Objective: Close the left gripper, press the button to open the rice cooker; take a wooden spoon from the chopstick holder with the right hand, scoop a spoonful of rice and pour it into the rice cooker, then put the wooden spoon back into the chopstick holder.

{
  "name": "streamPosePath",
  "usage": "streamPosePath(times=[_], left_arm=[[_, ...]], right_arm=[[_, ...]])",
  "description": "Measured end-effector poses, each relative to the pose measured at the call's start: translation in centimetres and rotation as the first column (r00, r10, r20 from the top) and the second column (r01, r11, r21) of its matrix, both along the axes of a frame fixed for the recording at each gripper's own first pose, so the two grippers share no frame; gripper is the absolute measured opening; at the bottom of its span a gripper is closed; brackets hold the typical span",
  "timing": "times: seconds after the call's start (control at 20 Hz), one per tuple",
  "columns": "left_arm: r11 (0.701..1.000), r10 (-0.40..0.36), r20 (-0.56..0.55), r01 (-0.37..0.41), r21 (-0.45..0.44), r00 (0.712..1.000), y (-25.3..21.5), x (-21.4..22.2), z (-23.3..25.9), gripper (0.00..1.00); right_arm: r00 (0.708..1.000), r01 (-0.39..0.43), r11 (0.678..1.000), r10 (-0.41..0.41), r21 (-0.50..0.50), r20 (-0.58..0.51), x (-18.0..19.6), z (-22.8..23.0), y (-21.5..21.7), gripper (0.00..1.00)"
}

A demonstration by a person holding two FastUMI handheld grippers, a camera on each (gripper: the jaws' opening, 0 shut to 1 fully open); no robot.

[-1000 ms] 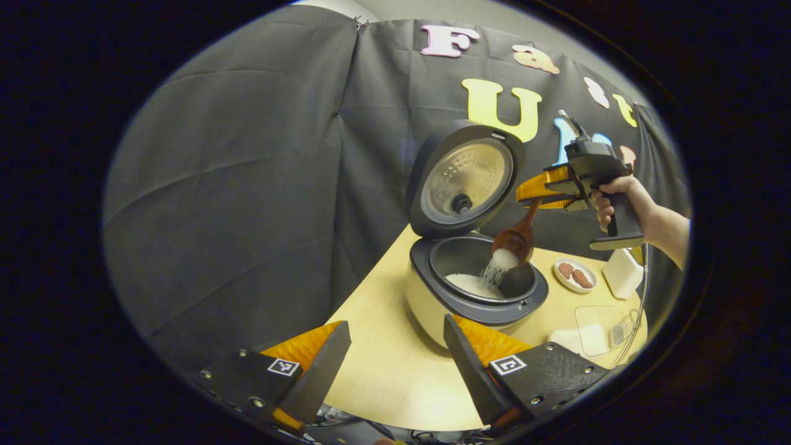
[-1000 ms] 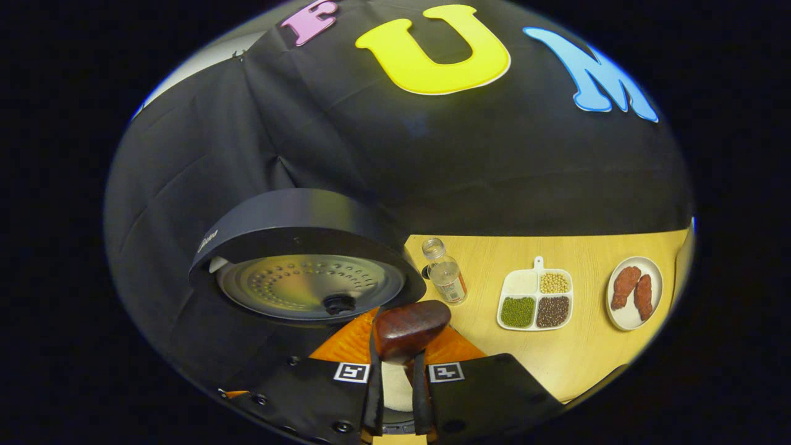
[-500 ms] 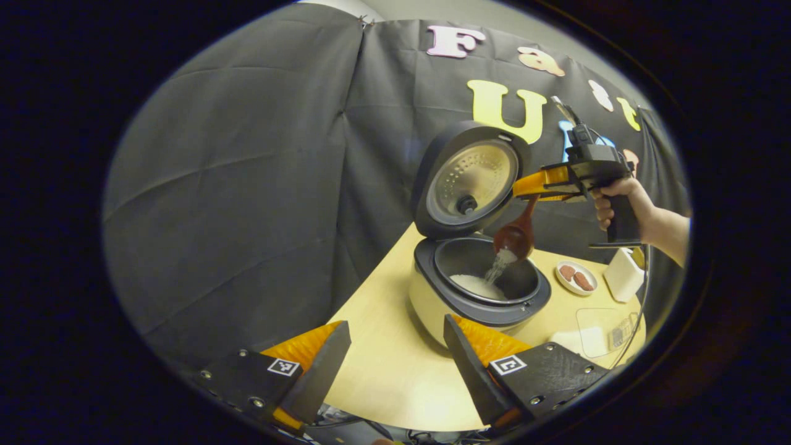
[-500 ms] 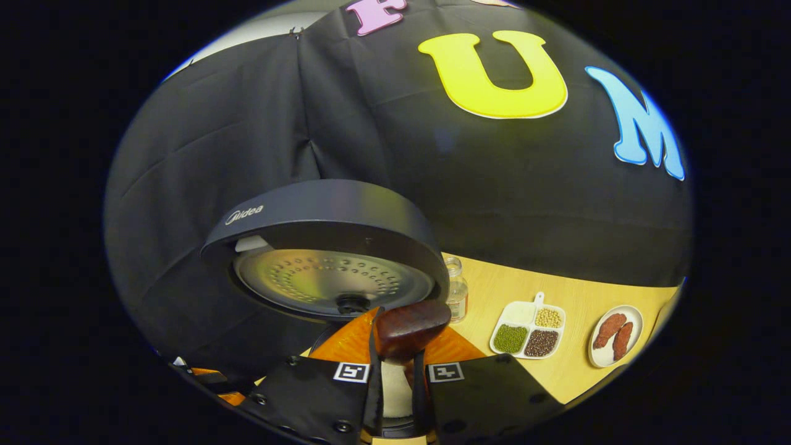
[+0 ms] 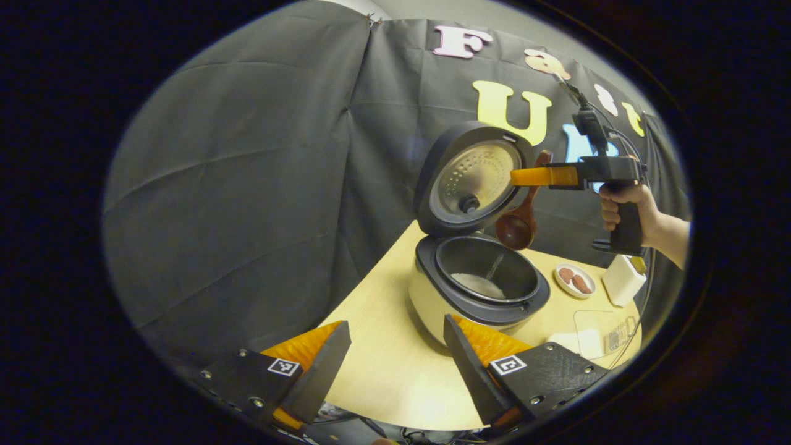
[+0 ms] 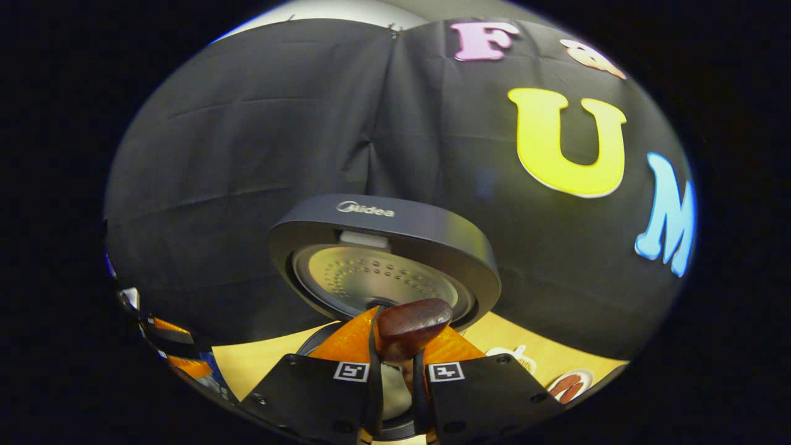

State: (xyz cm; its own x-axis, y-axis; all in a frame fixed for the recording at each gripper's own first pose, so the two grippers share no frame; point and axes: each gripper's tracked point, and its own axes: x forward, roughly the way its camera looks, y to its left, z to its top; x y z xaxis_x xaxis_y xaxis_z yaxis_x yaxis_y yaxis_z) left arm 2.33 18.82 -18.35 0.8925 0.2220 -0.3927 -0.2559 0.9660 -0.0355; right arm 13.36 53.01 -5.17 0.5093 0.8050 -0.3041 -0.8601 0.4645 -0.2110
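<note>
Hanging bowl-down above the open rice cooker [image 5: 476,296], wooden spoon [image 5: 518,227] gripped by its handle in the right hand-held gripper [image 5: 536,177], both fingers pressed on it. Seen from the right gripper view, handle end of the spoon [image 6: 413,321] poking up between the closed-in fingers [image 6: 374,377], right hand-held gripper [image 6: 395,395] level and facing the raised lid [image 6: 383,259]. Lid [image 5: 473,179] standing upright at the back of the cooker, perforated metal inner plate facing forward. Small heap of white rice [image 5: 476,284] lying in the dark inner pot. Hand [image 5: 624,207] wrapped round the grip of the right hand-held gripper, off to the right of the cooker. Left hand-held gripper [image 5: 395,364] low and in front, fingers spread wide apart, nothing between them. Pale wooden counter [image 5: 383,364] under the cooker; small plate with 2 reddish-brown pieces [image 5: 575,281] just beyond, white box [image 5: 621,279] beside it.
</note>
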Motion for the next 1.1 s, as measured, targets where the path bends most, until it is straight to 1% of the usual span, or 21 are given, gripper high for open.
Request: streamPosePath(times=[0.1,0.15,0.2,0.3,0.4,0.45,0.55,0.65,0.7,0.75,0.8,0.85,0.95,1.05,1.1], left_arm=[[1.000,0.007,-0.002,-0.007,-0.005,1.000,0.1,-0.4,-0.1,0.95],[1.000,0.011,-0.001,-0.011,-0.004,1.000,0.1,-0.5,0.0,0.95],[1.000,0.013,0.001,-0.013,-0.002,1.000,0.1,-0.6,0.1,0.95],[1.000,0.011,0.006,-0.011,0.004,1.000,-0.1,-1.1,0.4,0.95],[1.000,0.004,0.003,-0.004,0.012,1.000,-0.5,-1.5,0.4,0.95],[1.000,-0.002,0.000,0.002,0.015,1.000,-0.8,-1.7,0.5,0.95],[1.000,-0.017,-0.002,0.017,0.022,1.000,-1.6,-1.8,0.7,0.95],[0.999,-0.039,-0.003,0.039,0.032,0.999,-2.8,-1.6,0.9,0.95],[0.998,-0.052,-0.004,0.052,0.038,0.999,-3.5,-1.6,1.0,0.95],[0.997,-0.068,-0.006,0.068,0.042,0.998,-4.3,-1.5,1.2,0.95],[0.995,-0.086,-0.007,0.086,0.046,0.996,-5.2,-1.5,1.3,0.95],[0.993,-0.105,-0.009,0.106,0.051,0.994,-6.3,-1.2,1.5,0.95],[0.987,-0.146,-0.013,0.147,0.072,0.989,-8.2,-0.4,1.9,0.95],[0.977,-0.188,-0.011,0.189,0.099,0.982,-10.3,0.2,2.9,0.95],[0.971,-0.211,-0.008,0.211,0.112,0.977,-11.5,0.7,3.4,0.95]], right_arm=[[0.998,-0.019,1.000,0.019,0.001,0.066,-0.3,0.8,-0.4,0.21],[0.996,-0.026,1.000,0.025,0.006,0.085,-0.6,1.3,-0.7,0.18],[0.994,-0.033,0.999,0.031,0.014,0.101,-1.0,1.7,-1.0,0.21],[0.991,-0.041,0.999,0.037,0.031,0.130,-1.8,2.6,-1.5,0.21],[0.989,-0.039,0.998,0.032,0.048,0.141,-2.4,3.5,-2.2,0.21],[0.990,-0.035,0.998,0.026,0.057,0.136,-2.6,3.8,-2.7,0.17],[0.993,-0.014,0.996,0.004,0.083,0.118,-2.7,4.4,-4.0,0.17],[0.995,0.019,0.993,-0.030,0.117,0.096,-2.7,5.5,-6.2,0.17],[0.995,0.038,0.990,-0.049,0.135,0.085,-2.5,6.1,-7.5,0.21],[0.995,0.057,0.987,-0.069,0.153,0.074,-2.3,6.6,-8.9,0.17],[0.994,0.076,0.982,-0.089,0.172,0.064,-2.1,7.1,-10.3,0.17],[0.993,0.097,0.977,-0.109,0.190,0.055,-1.8,7.7,-12.0,0.21],[0.987,0.144,0.964,-0.157,0.224,0.043,-1.1,8.9,-15.5,0.21],[0.976,0.198,0.943,-0.216,0.267,0.040,-0.6,10.3,-19.6,0.21],[0.969,0.226,0.931,-0.246,0.286,0.035,-0.2,10.9,-21.8,0.17]])
